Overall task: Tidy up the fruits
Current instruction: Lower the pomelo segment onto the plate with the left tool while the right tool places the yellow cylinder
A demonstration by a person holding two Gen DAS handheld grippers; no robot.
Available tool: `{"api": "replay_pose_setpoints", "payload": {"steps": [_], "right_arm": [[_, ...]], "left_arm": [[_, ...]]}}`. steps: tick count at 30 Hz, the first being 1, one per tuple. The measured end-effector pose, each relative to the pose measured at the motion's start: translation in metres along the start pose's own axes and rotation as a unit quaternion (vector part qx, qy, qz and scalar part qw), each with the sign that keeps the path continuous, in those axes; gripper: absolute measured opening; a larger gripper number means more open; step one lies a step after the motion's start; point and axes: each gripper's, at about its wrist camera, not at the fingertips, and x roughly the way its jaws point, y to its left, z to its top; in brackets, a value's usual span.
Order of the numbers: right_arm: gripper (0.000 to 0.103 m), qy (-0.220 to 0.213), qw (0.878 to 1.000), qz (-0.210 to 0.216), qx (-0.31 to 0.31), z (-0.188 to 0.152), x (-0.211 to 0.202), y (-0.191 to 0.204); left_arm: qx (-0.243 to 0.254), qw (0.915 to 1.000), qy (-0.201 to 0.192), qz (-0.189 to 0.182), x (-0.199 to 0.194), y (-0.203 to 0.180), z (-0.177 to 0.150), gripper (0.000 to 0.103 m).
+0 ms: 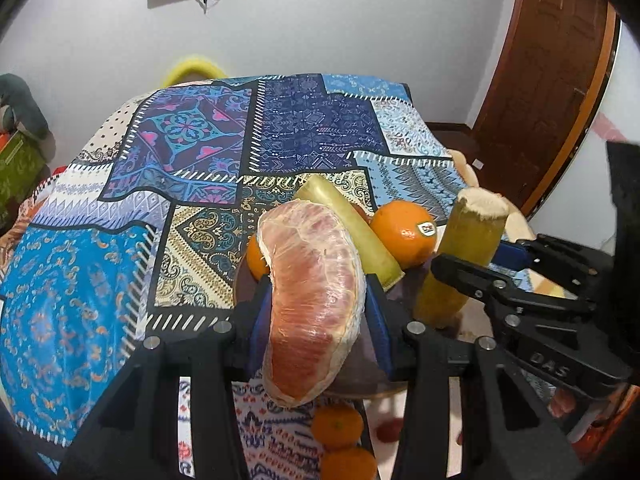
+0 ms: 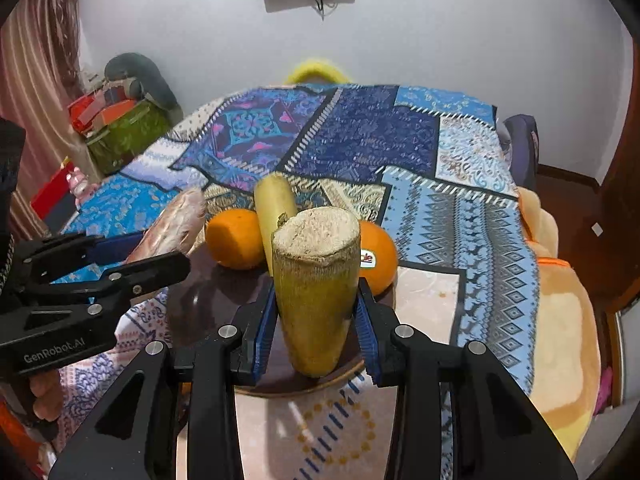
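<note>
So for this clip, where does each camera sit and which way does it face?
Left wrist: rides the left hand-held gripper, facing along its fingers at the wrapped pomelo segment they clamp; the right hand-held gripper shows beside it.
Right wrist: rides the right gripper, facing the sugarcane piece it clamps; the left gripper shows.
Shared: stickered orange, dark plate, patchwork cloth.

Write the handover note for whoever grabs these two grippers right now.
Left gripper: shut on the peeled pomelo wedge, held above the dark plate.
Right gripper: shut on a sugarcane piece, upright over the same plate.
Done: two oranges and another cane piece lie on the plate.
Left: set down both held items; two small tangerines remain on the tablecloth near the plate.
</note>
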Motion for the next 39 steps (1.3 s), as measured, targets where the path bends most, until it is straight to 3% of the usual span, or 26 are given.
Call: {"api": "replay_pose_setpoints", "payload": {"steps": [5,15,17,24,39], "right_arm": [[0.034,0.000,1.000,0.008,-0.001,0.005,0.005,-0.002],[0.035,-0.004,1.000,-0.001,0.002,0.005,0.015,-0.003],[0.036,0.003,1.000,0.000,0.008,0.003,0.018,-0.006],[0.041,0.006,1.000,-0.009,0.000,-0.004,0.010,-0.003],[0.046,-0.025,0.999,-0.023,-0.015,-0.029,-0.068,0.023]], "left_arm": [[0.013,0.9997,0.004,0.021,0.018,-0.005,0.002,0.044],[0.001,0.9996,0.022,0.016,0.030,-0.001,0.002,0.045],[0.000,0.9998,0.014,0.011,0.025,-0.001,0.003,0.049],[-0.005,0.9999,0.005,0.012,0.004,0.000,0.001,0.050],[-0.001,0.9996,-0.019,0.020,-0.088,0.001,-0.032,0.050]]}}
